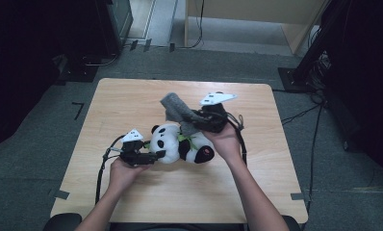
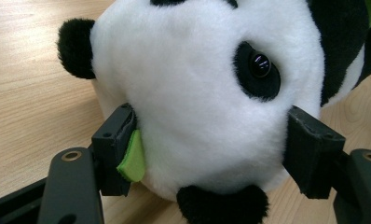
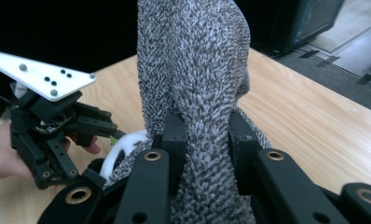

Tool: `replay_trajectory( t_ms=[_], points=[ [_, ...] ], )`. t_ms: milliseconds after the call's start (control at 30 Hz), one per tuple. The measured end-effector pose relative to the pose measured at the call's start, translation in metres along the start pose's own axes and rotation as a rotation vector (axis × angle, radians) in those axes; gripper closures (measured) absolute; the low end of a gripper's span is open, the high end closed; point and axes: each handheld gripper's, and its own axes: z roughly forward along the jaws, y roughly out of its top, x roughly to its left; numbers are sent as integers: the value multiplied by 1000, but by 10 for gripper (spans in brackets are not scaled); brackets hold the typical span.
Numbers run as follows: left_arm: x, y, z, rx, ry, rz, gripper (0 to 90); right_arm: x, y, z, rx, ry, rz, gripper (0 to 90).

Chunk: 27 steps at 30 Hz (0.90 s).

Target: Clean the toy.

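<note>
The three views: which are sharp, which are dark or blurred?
High view: table lit evenly, surroundings very dark, panda plush small and soft. Left gripper view: panda fur sharp, its eye shows a small glare. Right gripper view: grey fuzzy cloth crisp, background behind black.

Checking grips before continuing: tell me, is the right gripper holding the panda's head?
No, the right gripper pinches the grey cloth.

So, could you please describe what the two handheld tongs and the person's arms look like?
Both tongs, left and right, are black, with blocky black jaws on arms set with brass-ringed holes. Each carries a pale three-cornered plate dotted with small markers and trails a black cable. The forearms are bare, with no sleeves in view.
</note>
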Motion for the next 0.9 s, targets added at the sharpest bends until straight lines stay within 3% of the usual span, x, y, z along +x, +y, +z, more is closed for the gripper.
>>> replay_trajectory(
  t_ms=[133,367,467,567,700,800,900],
  points=[
    [0,0,0,-3,0,-5,287,9,7,31,62,29,-46,746],
    [0,1,0,7,1,-16,291,23,-3,74,228,113,-53,747],
    [0,1,0,7,4,-13,292,31,-4,75,236,118,-67,747],
    [1,1,0,2,7,-27,292,38,-2,70,225,180,-56,750],
    [0,1,0,3,6,-27,292,49,-4,72,267,241,-54,754],
    [1,1,0,6,9,-33,301,51,-14,82,327,222,-75,757],
    [2,1,0,-4,7,-31,318,48,-16,82,308,192,-83,761]
  ],
)
